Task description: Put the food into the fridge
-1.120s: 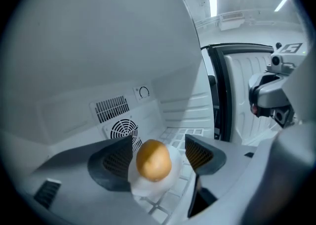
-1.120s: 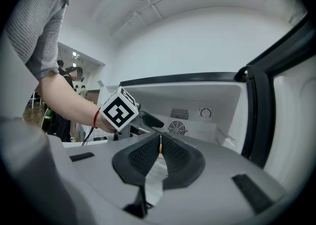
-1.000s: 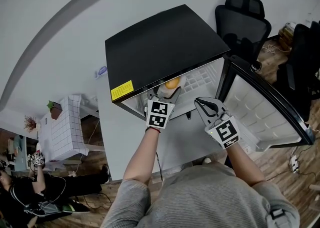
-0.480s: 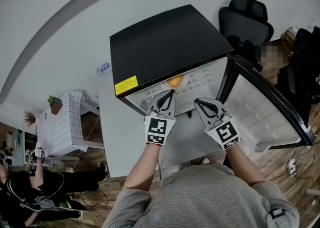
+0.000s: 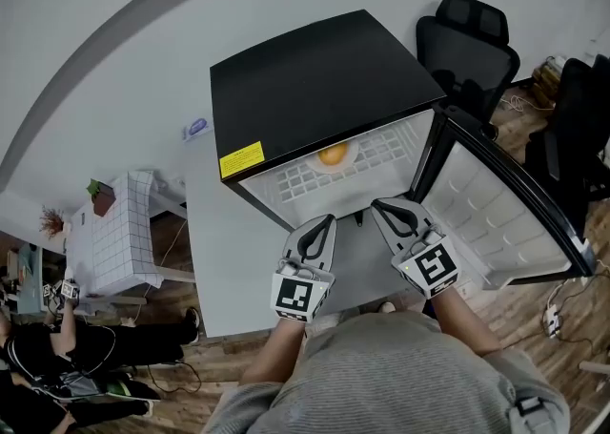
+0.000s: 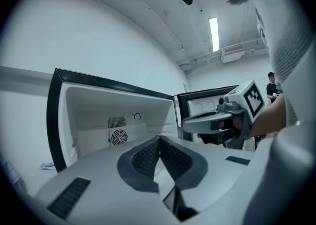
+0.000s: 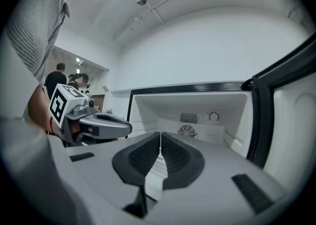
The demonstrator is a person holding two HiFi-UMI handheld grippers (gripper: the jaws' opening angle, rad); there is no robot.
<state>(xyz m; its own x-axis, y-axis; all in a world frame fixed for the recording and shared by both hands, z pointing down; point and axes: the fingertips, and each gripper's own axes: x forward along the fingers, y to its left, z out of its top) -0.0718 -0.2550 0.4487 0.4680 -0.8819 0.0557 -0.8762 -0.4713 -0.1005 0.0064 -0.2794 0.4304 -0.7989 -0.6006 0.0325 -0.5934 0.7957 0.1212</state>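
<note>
The small black-topped fridge [image 5: 315, 79] stands with its door [image 5: 496, 203] swung open to the right. An orange piece of food on a pale dish [image 5: 333, 155] rests on the white wire shelf inside. My left gripper [image 5: 327, 220] hangs just outside the fridge's front edge, shut and empty, its pads [image 6: 148, 157] pressed together. My right gripper [image 5: 378, 204] is beside it, also shut with nothing held; its pads [image 7: 173, 155] meet. Both gripper views face the white fridge interior [image 6: 98, 110], [image 7: 197, 105]; the food is hidden there.
A black office chair [image 5: 464, 41] stands behind the fridge at right. A white grid-patterned table [image 5: 119, 241] with a small plant [image 5: 102, 198] is at left, and a person [image 5: 57, 365] sits at bottom left. Wooden floor and cables lie under the open door.
My left gripper has let go of the orange food on the shelf, pulled back out of the fridge toward me, and shut. The right gripper has barely moved.
</note>
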